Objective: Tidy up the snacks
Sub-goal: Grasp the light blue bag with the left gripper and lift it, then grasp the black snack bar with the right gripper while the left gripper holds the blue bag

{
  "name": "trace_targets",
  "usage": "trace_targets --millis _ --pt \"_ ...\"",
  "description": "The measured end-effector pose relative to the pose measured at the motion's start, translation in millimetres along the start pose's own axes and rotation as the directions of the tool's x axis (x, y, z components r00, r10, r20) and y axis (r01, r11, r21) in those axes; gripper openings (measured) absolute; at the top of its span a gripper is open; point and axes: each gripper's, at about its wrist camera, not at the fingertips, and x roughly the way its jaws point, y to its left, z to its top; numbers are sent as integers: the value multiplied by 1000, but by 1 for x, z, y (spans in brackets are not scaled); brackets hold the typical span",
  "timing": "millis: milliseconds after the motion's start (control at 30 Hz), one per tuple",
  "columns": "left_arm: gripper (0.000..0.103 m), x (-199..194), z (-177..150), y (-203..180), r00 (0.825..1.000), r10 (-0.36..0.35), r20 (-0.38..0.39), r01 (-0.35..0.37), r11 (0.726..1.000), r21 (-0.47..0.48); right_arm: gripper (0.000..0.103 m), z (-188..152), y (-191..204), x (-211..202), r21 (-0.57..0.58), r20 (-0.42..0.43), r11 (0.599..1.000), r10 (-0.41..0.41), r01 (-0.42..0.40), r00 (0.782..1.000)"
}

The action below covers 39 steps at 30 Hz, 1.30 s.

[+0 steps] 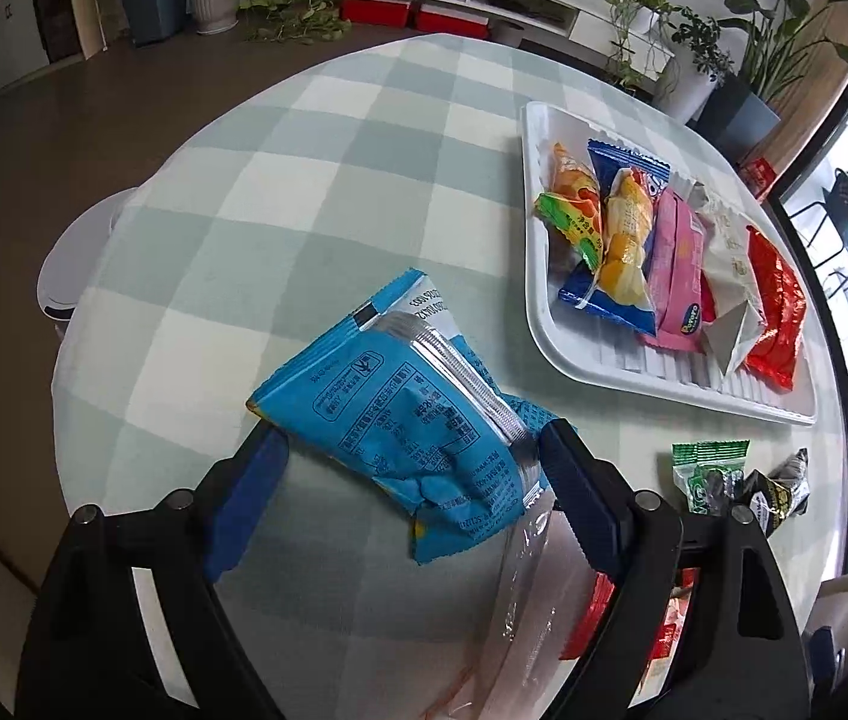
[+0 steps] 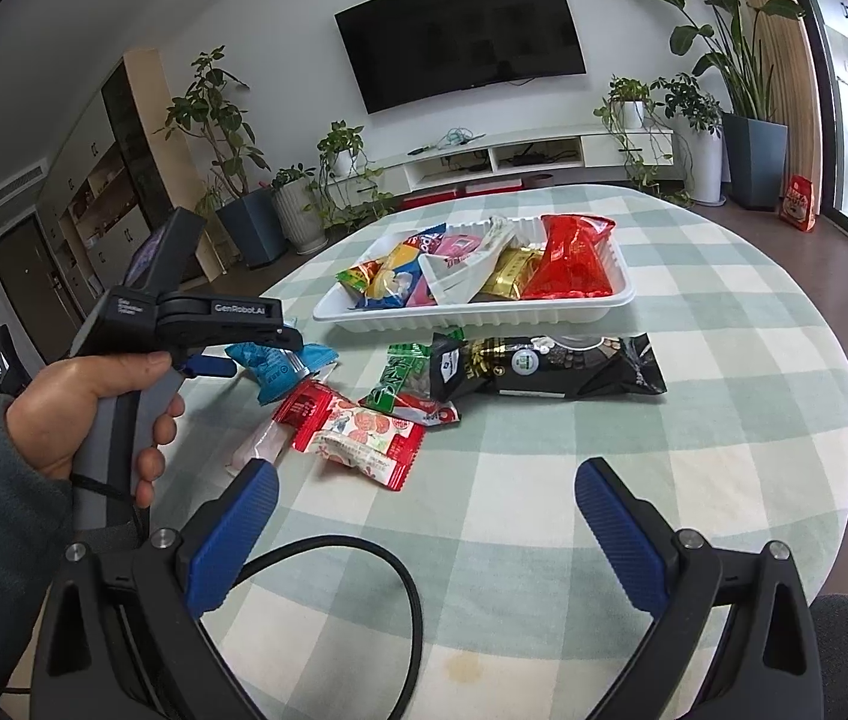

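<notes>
One white tray (image 2: 472,315) sits on the worktop (image 2: 664,450), holding seven snack packets as far as the two views show (some overlap, so the count is unsure). Five loose packets lie on the cloth: one blue (image 1: 418,414), one green (image 2: 400,378), one black (image 2: 550,366), two red-and-white (image 2: 364,432). Two grippers show.

the left hand (image 2: 94,414), in a grey sleeve, grips the handle of the left gripper (image 1: 412,450), tipped steeply down with jaws spread wide, while the right gripper (image 2: 424,486) hangs with jaws wide apart and nothing between them.
</notes>
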Motion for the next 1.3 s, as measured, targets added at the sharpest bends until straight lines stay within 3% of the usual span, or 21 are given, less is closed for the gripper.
trace_targets --millis 200,333,433,500,533,700,767,1133,1300 --pt "85 0 6 7 1000 26 0 -26 999 -40 101 1 -7 0 23 -5 1000 7 -7 1000" --pt "92 5 6 10 999 25 -21 -26 997 -72 101 -1 -6 4 21 -17 1000 17 -17 1000" --pt "92 6 8 13 1000 8 15 -7 997 -73 101 -2 -5 6 12 -20 1000 24 -23 1000" --pt "85 8 11 19 999 -7 32 10 997 -76 101 -2 -5 6 2 -22 1000 16 -16 1000" --pt "68 11 12 22 999 -30 31 32 997 -72 101 -3 -5 6 2 -22 1000 15 -15 1000" --pt "51 12 14 24 997 -63 44 65 997 -32 101 -1 -10 6 23 -25 1000 10 -9 1000" --pt "38 12 14 23 995 -84 47 85 996 -9 101 -1 -10 7 26 -27 1000 12 -11 1000" --pt "28 -2 -2 31 985 -152 78 147 987 63 101 21 -18 2 -82 0 996 -35 35 999" --pt "28 -14 -20 40 978 -196 66 189 977 96 101 38 -20 13 -267 -17 963 -48 42 999"
